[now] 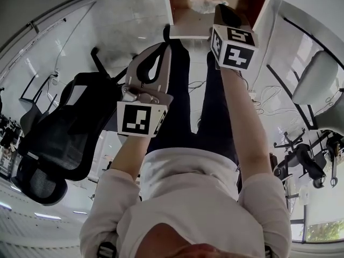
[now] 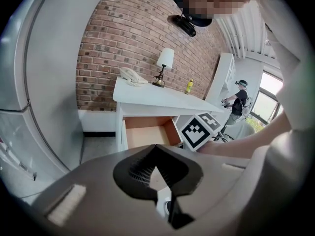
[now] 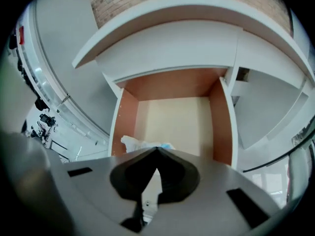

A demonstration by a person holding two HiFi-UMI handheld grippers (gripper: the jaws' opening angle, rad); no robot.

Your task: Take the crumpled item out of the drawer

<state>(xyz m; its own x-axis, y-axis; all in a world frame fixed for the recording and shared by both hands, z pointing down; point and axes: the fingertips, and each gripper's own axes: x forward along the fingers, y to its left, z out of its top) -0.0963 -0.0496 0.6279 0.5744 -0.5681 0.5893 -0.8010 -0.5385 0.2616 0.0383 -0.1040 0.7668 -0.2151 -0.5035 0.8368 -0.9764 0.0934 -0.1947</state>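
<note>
White with a trace of pale blue, the crumpled item (image 3: pixel 142 142) lies in the near left corner of the open drawer (image 3: pixel 224 122). It sits against the side wall, just beyond the tips of the right gripper (image 3: pixel 157 152), whose jaws are pressed together with no fold of the item showing between them. The main risk, as I judge it, is that the jaws must part before they can take anything. Driven in closed, they would only shove the light wad along the floor or jam it deeper into the corner. A pinch on one loose outer fold could let the wad unfurl or slip free over the front edge. The side wall is close, so a widely parted jaw may knock it. The left gripper (image 2: pixel 156 149) hangs back from the desk (image 2: pixel 162 100), its jaws also together and empty, so nothing steadies the drawer if it gets bumped. The item looks thin, soft and irregular, like tissue or film, with sharp creases. The drawer is a rigid box with smooth orange-brown walls and a matte cream floor, under a flat white top. Behind it stands a rough brick wall (image 2: pixel 128 38).
</note>
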